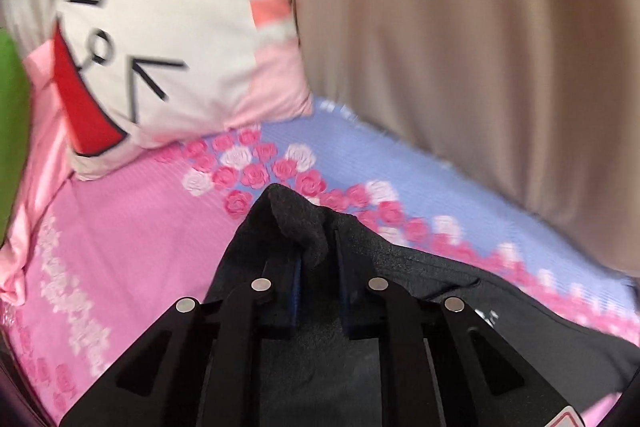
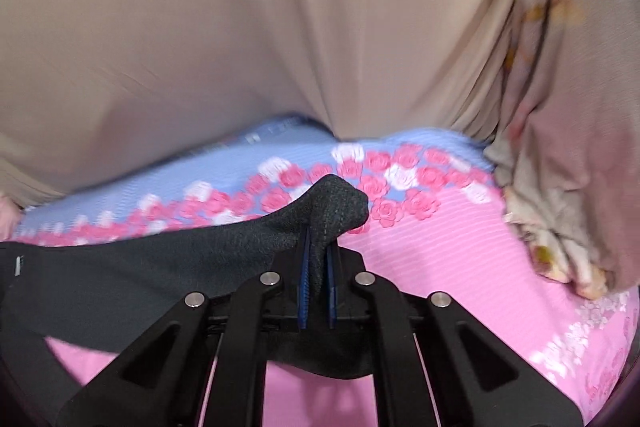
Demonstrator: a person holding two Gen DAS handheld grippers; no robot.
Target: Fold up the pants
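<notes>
- Dark knit pants (image 2: pixel 168 267) are draping soft and limp over the bed (image 2: pixel 440 259);
- left gripper (image 1: pixel 316 247) and right gripper (image 2: pixel 318 259) are each clamping a bunched edge; corners suit gripping best.

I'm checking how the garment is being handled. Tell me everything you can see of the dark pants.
The pants are dark charcoal, of a coarse woven-looking fabric, with a small pale tag near one edge. They lie spread across the pink and blue rose-print bedsheet. The left gripper pinches one bunched fold, and the right gripper pinches another, raised off the sheet. Their full shape is hidden.
</notes>
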